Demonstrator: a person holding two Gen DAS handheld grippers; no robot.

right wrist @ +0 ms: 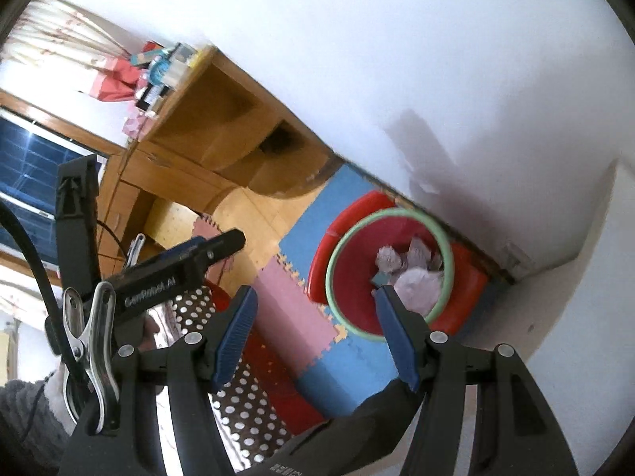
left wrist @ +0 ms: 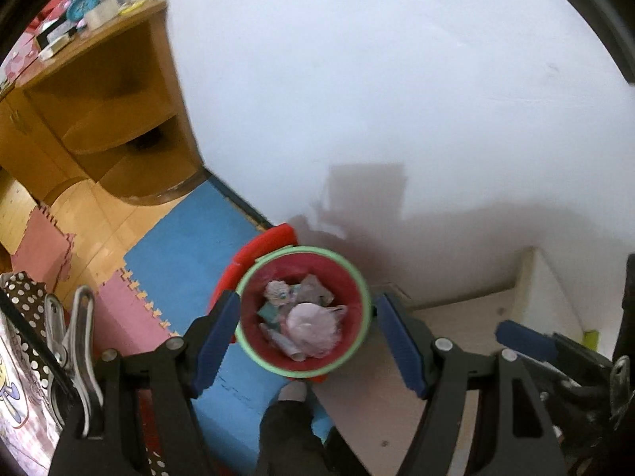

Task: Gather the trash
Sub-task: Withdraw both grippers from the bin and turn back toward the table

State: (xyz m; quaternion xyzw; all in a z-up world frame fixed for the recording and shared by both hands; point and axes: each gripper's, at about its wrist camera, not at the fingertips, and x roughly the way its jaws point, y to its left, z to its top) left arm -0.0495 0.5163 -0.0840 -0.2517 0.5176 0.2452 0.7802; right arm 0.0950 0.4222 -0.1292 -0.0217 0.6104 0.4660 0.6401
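A red trash bin with a green rim [left wrist: 359,273] stands on the floor by the white wall, seen from above. It holds crumpled paper and a pale pink plastic bag [left wrist: 313,327]. My left gripper [left wrist: 307,333] is open and empty, directly above the bin, its blue pads either side of the rim. In the right wrist view the bin [right wrist: 337,254] lies ahead to the right, with trash [right wrist: 416,281] inside. My right gripper [right wrist: 315,331] is open and empty, above the mat to the bin's left. The left gripper's finger [right wrist: 186,265] shows at its left.
Blue [left wrist: 190,246] and pink [left wrist: 119,313] foam floor mats lie left of the bin. A wooden corner shelf [left wrist: 111,119] with clutter on top stands at the far left. A white ledge [left wrist: 468,317] lies to the bin's right. My foot [left wrist: 291,412] is below the bin.
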